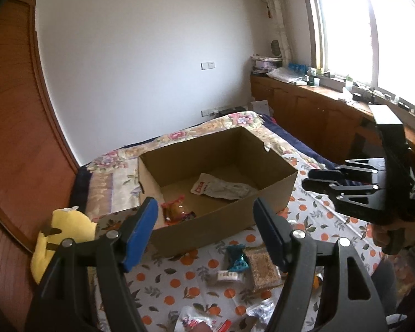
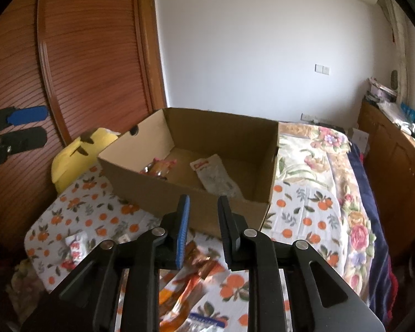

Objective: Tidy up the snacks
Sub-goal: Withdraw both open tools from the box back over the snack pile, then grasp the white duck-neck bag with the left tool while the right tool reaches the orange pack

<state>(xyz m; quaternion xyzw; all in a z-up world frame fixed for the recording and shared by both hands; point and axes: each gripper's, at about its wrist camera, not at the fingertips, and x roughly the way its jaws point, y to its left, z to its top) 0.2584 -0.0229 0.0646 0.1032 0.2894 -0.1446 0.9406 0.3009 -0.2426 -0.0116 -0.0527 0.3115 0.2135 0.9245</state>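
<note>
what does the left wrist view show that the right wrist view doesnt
Only the left wrist view: the bright window, the teal snack packet beside a brown grainy one, and the right gripper from outside, nothing in it.

Only the right wrist view: the orange snack packet lying below its own empty jaws, which stand slightly apart.

Both: the cardboard box holding a red snack and a white pouch, the yellow plush, the open left gripper.

Daylight is pouring through the window at far right, blowing its panes out to white glare. The white wall is glowing evenly, with soft shadows. Fisheye curvature is bending the edges and darkening corners. The near orange packet is smearing with blur.
</note>
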